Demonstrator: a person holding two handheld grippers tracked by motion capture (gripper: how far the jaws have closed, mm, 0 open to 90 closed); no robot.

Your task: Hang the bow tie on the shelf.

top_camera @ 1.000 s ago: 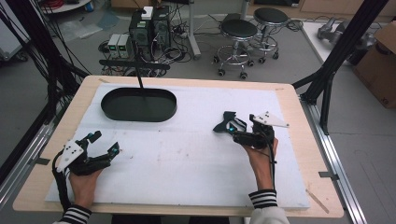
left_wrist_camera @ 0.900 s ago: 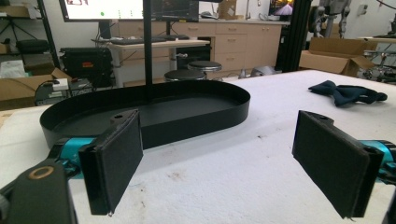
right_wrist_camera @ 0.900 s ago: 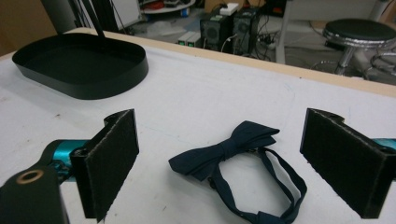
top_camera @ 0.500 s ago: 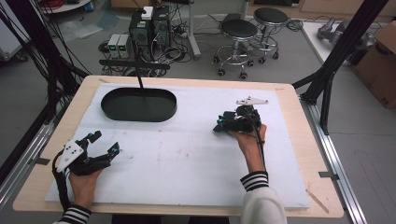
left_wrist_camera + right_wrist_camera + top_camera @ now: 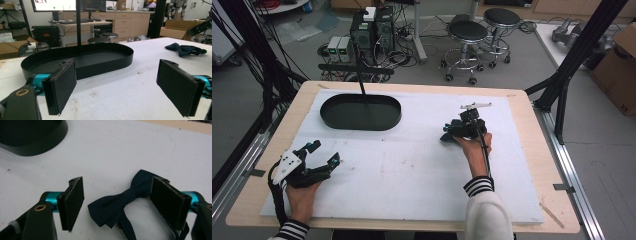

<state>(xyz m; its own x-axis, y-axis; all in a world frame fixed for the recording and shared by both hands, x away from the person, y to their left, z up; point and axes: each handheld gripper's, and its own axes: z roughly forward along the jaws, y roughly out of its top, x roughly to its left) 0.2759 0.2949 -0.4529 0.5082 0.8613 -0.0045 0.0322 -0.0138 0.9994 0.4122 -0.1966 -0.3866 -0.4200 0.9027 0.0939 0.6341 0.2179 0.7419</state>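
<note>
Navy cloth, tied as a bow tie (image 5: 125, 200), lies flat on the white sheet (image 5: 422, 165) toward the right side of the table (image 5: 532, 165). In the right gripper view it sits between the two black pads (image 5: 75, 200) of the right gripper (image 5: 120, 205), its knot near the middle of the gap and one wing running behind the right-hand pad. The jaws stand wide apart and neither pad presses on the cloth; a thin strap trails from the knot toward the bottom edge. From the high view the right gripper (image 5: 462, 131) hangs low over the tie (image 5: 447, 137), held by the right hand (image 5: 474, 147) with a striped cuff behind it.

The left gripper (image 5: 319, 160) rests near the front left corner of the sheet, well apart from the tie. Its jaws too are spread wide, holding nothing, as its own view shows with bare sheet between the pads (image 5: 62, 85).

A black oval tray (image 5: 361, 111) lies at the back left of the sheet. A thin black pole (image 5: 78, 25) rises from it; I see nothing else inside. In the left gripper view the tie (image 5: 186, 48) lies far off to the right of the tray (image 5: 80, 62).
</note>
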